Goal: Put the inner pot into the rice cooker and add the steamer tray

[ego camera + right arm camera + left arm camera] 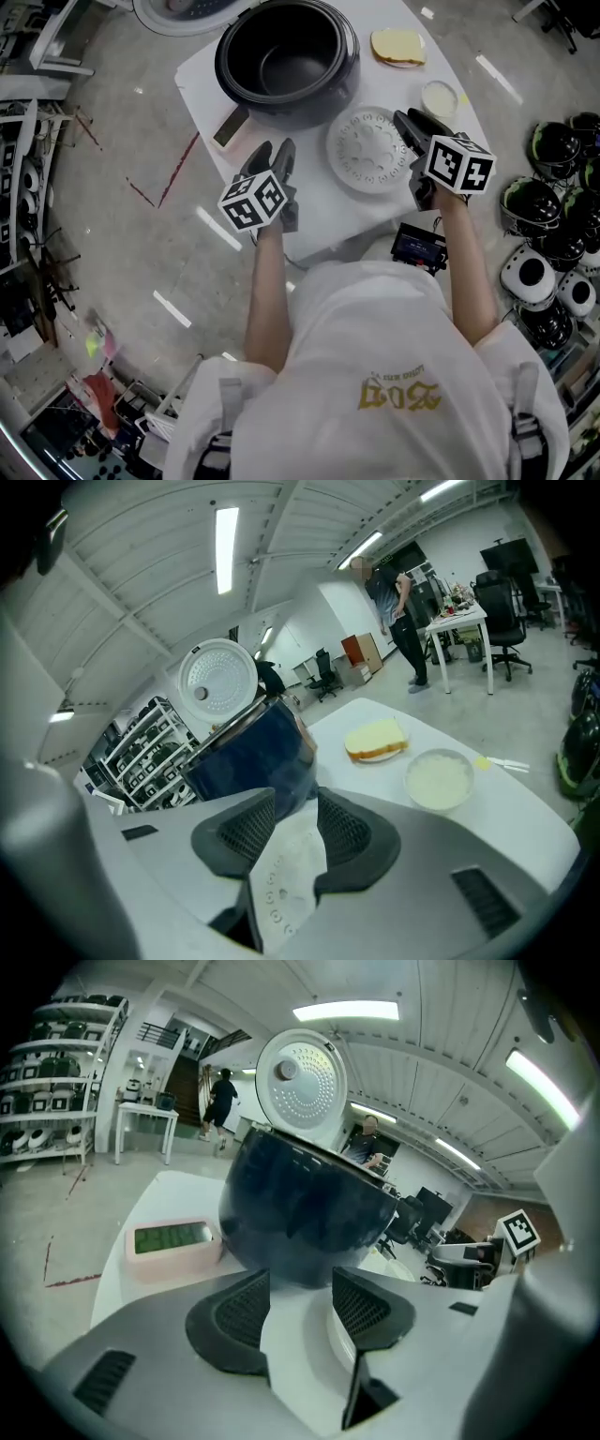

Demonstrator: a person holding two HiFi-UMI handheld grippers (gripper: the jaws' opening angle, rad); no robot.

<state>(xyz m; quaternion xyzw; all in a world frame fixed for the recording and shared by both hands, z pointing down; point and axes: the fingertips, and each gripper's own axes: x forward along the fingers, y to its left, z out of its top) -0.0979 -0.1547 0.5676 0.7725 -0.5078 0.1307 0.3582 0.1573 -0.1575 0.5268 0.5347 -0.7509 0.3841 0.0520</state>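
The dark rice cooker stands open at the back of the white table, with its white lid tipped back and a dark inner pot seated inside. The white perforated steamer tray lies flat in front of the cooker. My left gripper hovers just left of the tray, open and empty, and faces the cooker. My right gripper is over the tray's right edge, open. The tray shows below the gap between its jaws, and the pads do not press on it.
A pink clock lies left of the cooker. Behind the tray to the right are a slice of bread on a plate and a small bowl of rice. Several helmets crowd the floor on the right. People stand in the background.
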